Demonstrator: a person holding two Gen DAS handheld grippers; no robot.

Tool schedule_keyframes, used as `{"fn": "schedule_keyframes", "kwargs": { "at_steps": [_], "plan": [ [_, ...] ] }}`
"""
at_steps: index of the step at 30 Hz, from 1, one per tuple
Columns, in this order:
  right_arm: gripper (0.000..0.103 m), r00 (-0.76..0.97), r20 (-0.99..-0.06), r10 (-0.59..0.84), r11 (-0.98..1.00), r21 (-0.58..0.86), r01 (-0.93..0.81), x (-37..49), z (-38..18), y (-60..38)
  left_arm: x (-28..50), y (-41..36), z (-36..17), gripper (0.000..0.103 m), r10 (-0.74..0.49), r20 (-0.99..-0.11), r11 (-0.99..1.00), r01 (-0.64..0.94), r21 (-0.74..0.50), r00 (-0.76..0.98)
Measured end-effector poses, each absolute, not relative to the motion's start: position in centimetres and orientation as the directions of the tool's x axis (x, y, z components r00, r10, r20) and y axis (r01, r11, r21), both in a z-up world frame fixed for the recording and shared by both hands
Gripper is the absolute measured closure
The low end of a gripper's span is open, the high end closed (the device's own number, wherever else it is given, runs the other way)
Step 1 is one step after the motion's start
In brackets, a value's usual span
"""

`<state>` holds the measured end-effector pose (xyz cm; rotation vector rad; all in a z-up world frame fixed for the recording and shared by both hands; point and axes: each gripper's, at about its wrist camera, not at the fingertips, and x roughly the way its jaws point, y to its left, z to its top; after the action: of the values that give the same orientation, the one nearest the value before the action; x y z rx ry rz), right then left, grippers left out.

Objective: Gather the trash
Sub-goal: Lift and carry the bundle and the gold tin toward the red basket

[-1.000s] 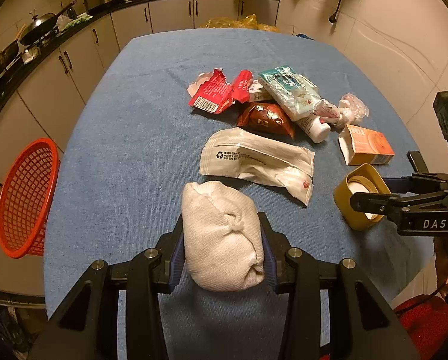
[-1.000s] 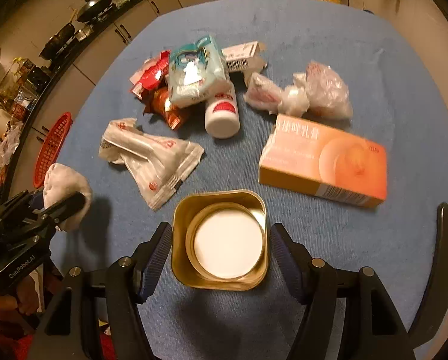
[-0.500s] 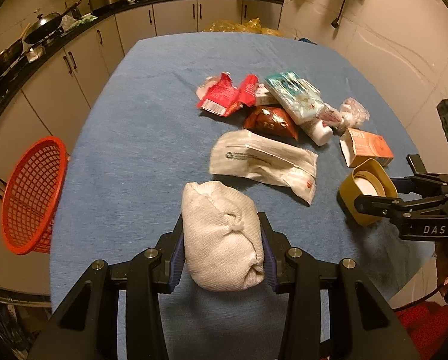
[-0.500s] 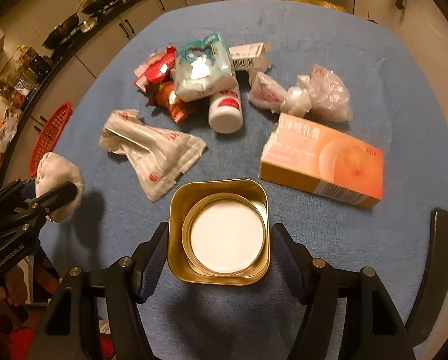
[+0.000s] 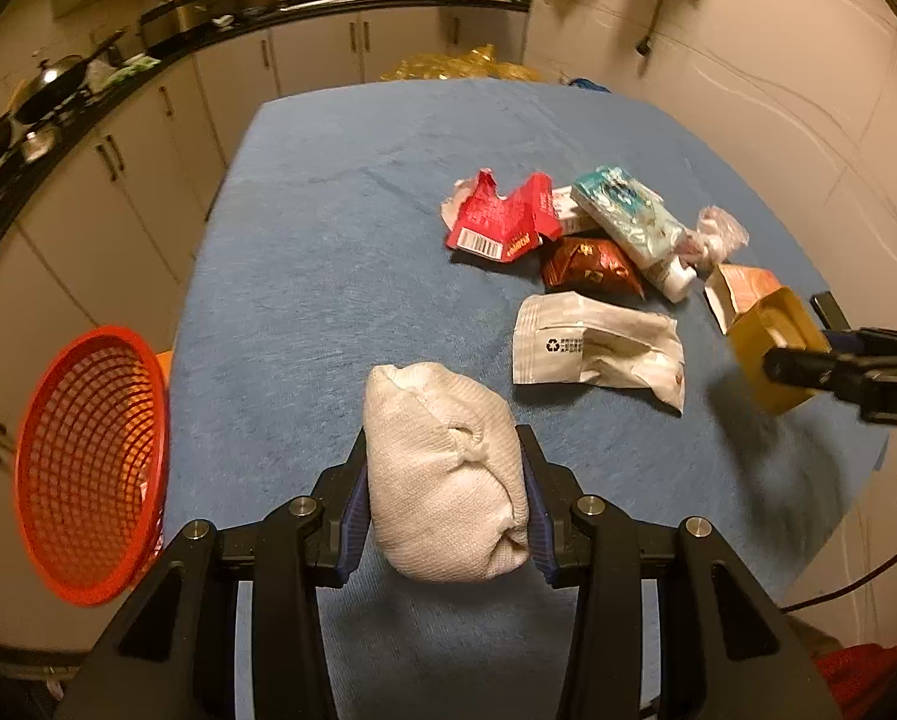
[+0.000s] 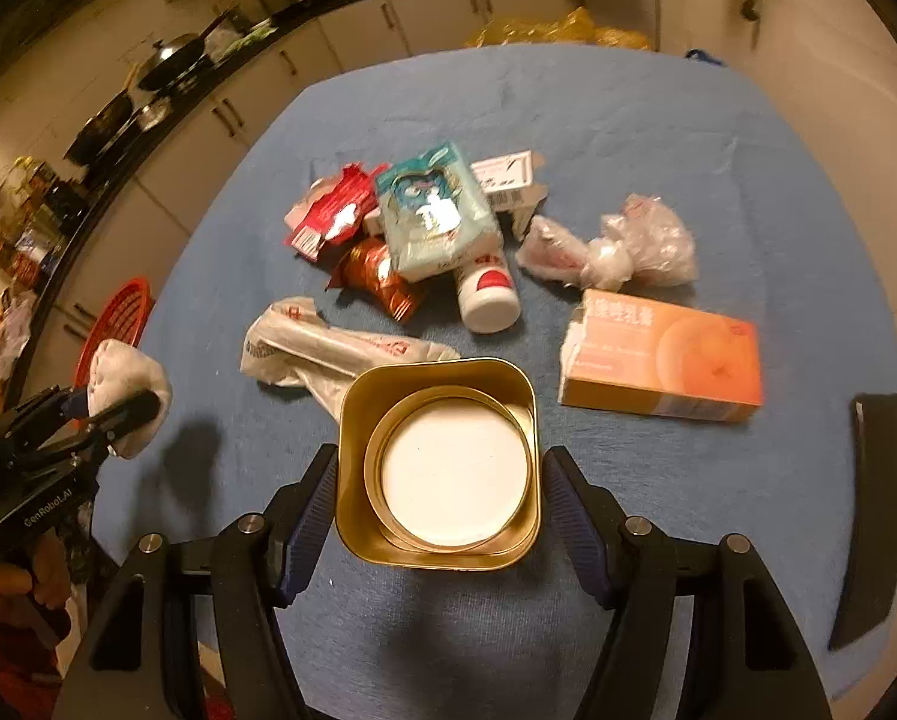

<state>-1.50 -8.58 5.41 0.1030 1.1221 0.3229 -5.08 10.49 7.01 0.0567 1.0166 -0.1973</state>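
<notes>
While both hand-held tools hang above the blue-cloth-covered surface [image 5: 340,252], each carries one item. The left gripper [image 5: 445,504] has its jaws clamped on a white knitted cloth bundle [image 5: 445,474], the blue pads pressing its two sides; the bundle is clear of the cloth, near the surface's left edge. Beyond that edge, lower down, stands a red plastic mesh basket [image 5: 91,462], its opening tilted toward the surface. The right gripper [image 6: 439,510] has its jaws closed on a square gold-coloured metal tin [image 6: 439,462], open side up, with a white round disc showing inside; the tin casts a shadow on the cloth beneath it. The remaining trash lies in a loose heap on the middle and right of the surface: a torn red wrapper with a barcode [image 5: 496,222], a teal and white tissue pack [image 6: 433,216], a brown foil packet [image 6: 376,276], a white bottle with a red label [image 6: 487,294] lying on its side, a crumpled clear plastic bag [image 6: 622,243], a flat white paper pouch [image 5: 598,351] and an orange cardboard box [image 6: 664,360]. A hand [image 6: 13,570] grips the left tool's handle.
</notes>
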Motion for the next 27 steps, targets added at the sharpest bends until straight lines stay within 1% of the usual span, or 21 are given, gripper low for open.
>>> {"fn": "schedule_keyframes", "kwargs": {
  "at_steps": [4, 8, 9, 11, 14, 17, 21, 27],
  "plan": [
    [0.031, 0.406, -0.865, 0.296, 0.955, 0.262, -0.138, -2.1, 6.0, -9.2, -4.2, 10.6, 6.6, 0.061, -0.159, -0.850, 0.979, 0.192, -0.070, 0.503],
    [0.031, 0.395, -0.872, 0.289, 0.957, 0.252, -0.145, -1.8, 5.9, -9.4, -3.4, 10.5, 6.5, 0.061, -0.157, -0.845, 0.982, 0.172, -0.079, 0.512],
    [0.031, 0.393, -0.872, 0.293, 0.955, 0.251, -0.156, -1.4, 6.0, -9.4, -3.2, 10.5, 6.6, 0.061, -0.145, -0.847, 0.985, 0.155, -0.075, 0.512],
    [0.031, 0.379, -0.874, 0.303, 0.952, 0.256, -0.170, -0.9, 5.8, -9.5, -3.0, 10.8, 6.9, 0.061, -0.161, -0.843, 0.986, 0.128, -0.110, 0.513],
    [0.031, 0.379, -0.869, 0.318, 0.944, 0.254, -0.210, 0.0, 6.0, -9.1, -3.0, 10.6, 6.7, 0.061, -0.147, -0.842, 0.988, 0.124, -0.096, 0.518],
    [0.031, 0.359, -0.868, 0.343, 0.933, 0.269, -0.241, 0.8, 5.7, -8.6, -3.0, 10.9, 6.9, 0.061, -0.111, -0.850, 0.994, 0.072, -0.086, 0.515],
    [0.031, 0.331, -0.865, 0.378, 0.906, 0.272, -0.324, 1.6, 5.8, -7.5, -3.8, 11.8, 7.8, 0.061, -0.074, -0.851, 0.996, -0.004, -0.089, 0.520],
    [0.031, 0.285, -0.844, 0.455, 0.858, 0.330, -0.393, 2.3, 6.0, -5.9, -6.1, 13.1, 9.3, 0.061, -0.012, -0.843, 0.994, -0.082, -0.067, 0.538]
  ]
}}
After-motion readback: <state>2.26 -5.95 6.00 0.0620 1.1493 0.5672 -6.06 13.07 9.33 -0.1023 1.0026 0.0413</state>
